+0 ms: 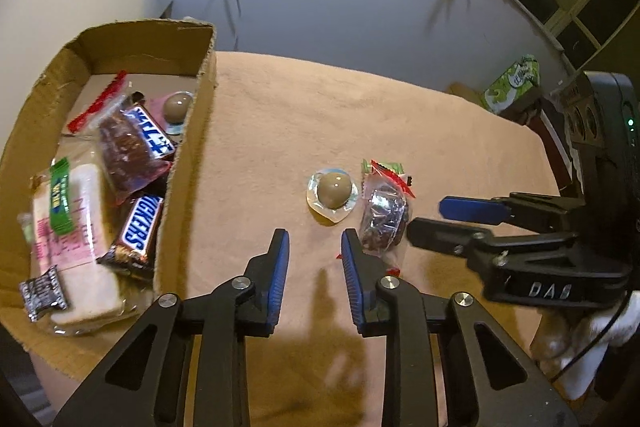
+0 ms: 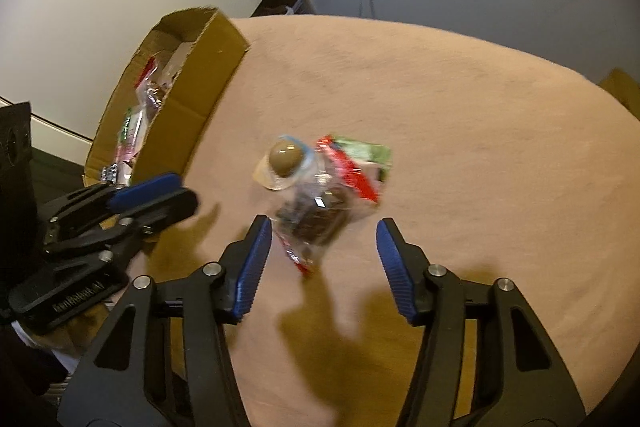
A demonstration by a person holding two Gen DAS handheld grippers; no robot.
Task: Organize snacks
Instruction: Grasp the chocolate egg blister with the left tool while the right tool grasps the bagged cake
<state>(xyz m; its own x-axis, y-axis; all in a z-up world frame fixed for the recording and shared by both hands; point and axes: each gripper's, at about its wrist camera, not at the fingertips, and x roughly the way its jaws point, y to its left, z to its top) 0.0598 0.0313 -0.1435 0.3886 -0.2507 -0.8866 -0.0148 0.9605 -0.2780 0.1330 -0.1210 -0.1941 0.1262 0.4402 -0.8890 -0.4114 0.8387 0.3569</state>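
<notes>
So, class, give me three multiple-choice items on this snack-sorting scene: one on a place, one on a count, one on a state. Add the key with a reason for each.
1. Where do the Snickers bars lie?
A. In the cardboard box
B. On the bare cloth
C. Between the right gripper's jaws

2. How many round brown candies in clear wrappers show in the left wrist view?
A. One
B. Two
C. Four

3. What state is the left gripper in?
A. Shut on a green packet
B. Open, holding nothing
C. Shut on a Snickers bar

Key:
1 A: both bars rest inside the box walls.
2 B: one candy in the box, one candy on the cloth.
3 B: only the peach tablecloth shows between its blue pads.
</notes>
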